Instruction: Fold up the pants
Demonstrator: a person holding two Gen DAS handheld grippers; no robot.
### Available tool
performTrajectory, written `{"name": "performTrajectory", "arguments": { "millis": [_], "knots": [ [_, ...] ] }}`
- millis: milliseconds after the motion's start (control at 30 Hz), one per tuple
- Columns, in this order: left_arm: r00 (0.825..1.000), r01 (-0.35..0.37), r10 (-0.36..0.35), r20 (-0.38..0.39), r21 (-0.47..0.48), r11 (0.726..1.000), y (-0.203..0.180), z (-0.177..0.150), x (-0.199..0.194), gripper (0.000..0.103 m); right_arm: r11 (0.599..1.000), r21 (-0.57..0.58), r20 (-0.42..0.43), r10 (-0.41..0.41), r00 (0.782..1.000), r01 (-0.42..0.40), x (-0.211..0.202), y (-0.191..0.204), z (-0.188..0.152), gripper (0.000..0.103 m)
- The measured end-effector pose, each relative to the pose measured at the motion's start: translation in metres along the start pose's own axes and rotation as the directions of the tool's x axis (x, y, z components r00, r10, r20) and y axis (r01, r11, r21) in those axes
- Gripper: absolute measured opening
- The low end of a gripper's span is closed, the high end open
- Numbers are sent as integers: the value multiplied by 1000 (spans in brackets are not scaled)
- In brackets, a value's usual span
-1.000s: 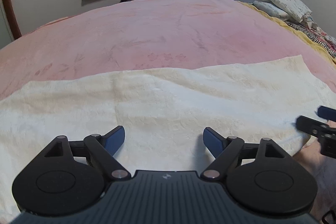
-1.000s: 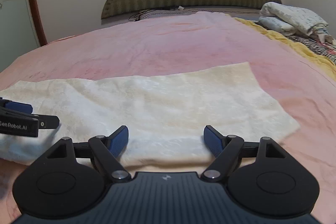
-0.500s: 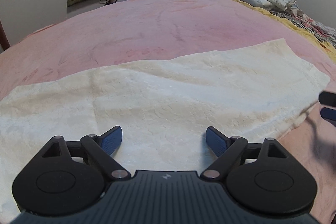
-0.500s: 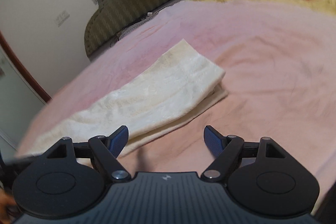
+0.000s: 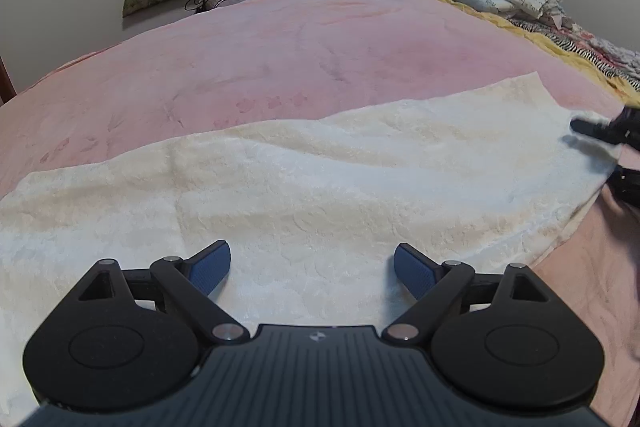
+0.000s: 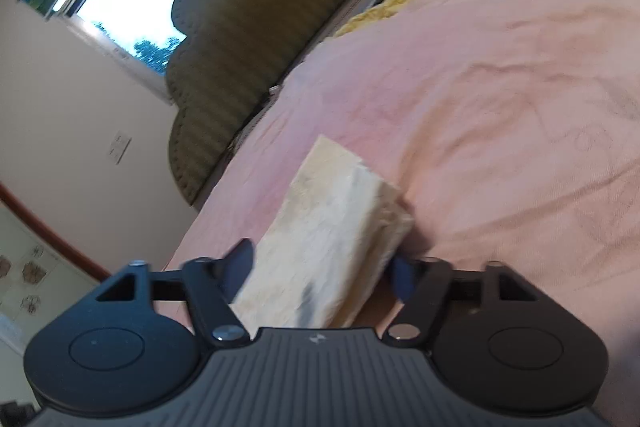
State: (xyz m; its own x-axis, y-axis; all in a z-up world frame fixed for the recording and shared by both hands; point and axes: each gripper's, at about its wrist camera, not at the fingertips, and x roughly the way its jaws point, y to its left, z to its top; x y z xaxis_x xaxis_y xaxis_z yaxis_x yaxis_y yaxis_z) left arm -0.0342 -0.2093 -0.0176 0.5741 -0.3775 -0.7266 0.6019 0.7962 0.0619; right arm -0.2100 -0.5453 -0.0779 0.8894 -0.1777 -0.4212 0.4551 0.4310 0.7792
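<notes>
Pants [image 5: 320, 187] flat on bed [image 5: 280, 59] | right hand-held gripper [image 6: 320, 273] straddles end, unclamped

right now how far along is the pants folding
Done: the cream pants lie flat on the pink blanket, seemingly already doubled lengthwise. In hand: right gripper, jaws open, straddles their end; left gripper hovers open above them. Left: grasping and folding them shorter.

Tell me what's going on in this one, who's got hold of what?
A person with handheld tongs in each hand is folding cream pants laid flat across a pink bedspread. The left tongs hover open above the near edge of the fabric, gripping nothing. The right tongs sit at the narrow end of the pants with the end between the open fingers, not clamped. No fold at this end shows yet.
</notes>
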Motion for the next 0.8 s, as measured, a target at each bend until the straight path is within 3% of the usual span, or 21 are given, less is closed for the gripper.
{"name": "performTrajectory", "arguments": {
  "millis": [33, 100, 167, 233, 300, 333, 367, 433, 500, 567, 633, 700, 800],
  "knots": [
    [1000, -1, 1, 11, -7, 1000, 2, 1, -2, 91, 999, 39, 2, -4, 1000, 4, 3, -6, 2, 23],
    [999, -7, 8, 39, -29, 1000, 7, 5, -8, 91, 995, 94, -1, 15, 1000, -15, 6, -15, 4, 18],
    [999, 6, -3, 53, -63, 998, 18, 11, -10, 91, 997, 71, 11, 15, 1000, -16, 5, -10, 5, 18],
    [998, 47, -42, 39, -135, 990, 35, 16, -9, 91, 1000, -22, 41, 9, 999, -8, 1, 7, 5, 17],
    [990, 142, -142, 19, -273, 951, 60, 21, -5, 91, 980, -197, 61, 13, 998, -1, -4, 40, 2, 16],
    [979, 195, -202, 16, -355, 914, 73, 21, -2, 91, 945, -326, 66, 17, 998, 5, -7, 64, -6, 16],
    [960, 260, -280, 21, -448, 855, 86, 21, 2, 91, 900, -436, 65, 25, 998, 6, -8, 84, -14, 16],
    [908, 362, -416, 48, -591, 721, 106, 20, 12, 91, 747, -664, 40, 39, 998, -2, -9, 129, -42, 16],
    [849, 434, -521, 88, -680, 592, 116, 19, 23, 91, 632, -774, -11, 43, 999, -36, -3, 153, -68, 16],
    [802, 477, -584, 126, -724, 499, 116, 19, 30, 96, 560, -826, -60, 25, 998, -64, 6, 162, -90, 16],
    [755, 517, -635, 161, -741, 428, 111, 22, 36, 97, 520, -851, -86, 1, 996, -74, 13, 165, -105, 16],
    [713, 548, -678, 179, -745, 379, 99, 27, 45, 98, 499, -863, -97, 0, 995, -84, 12, 167, -114, 16],
    [681, 555, -708, 185, -762, 334, 84, 37, 59, 98, 466, -880, -98, 13, 995, -93, 6, 174, -122, 16]
  ]
}}
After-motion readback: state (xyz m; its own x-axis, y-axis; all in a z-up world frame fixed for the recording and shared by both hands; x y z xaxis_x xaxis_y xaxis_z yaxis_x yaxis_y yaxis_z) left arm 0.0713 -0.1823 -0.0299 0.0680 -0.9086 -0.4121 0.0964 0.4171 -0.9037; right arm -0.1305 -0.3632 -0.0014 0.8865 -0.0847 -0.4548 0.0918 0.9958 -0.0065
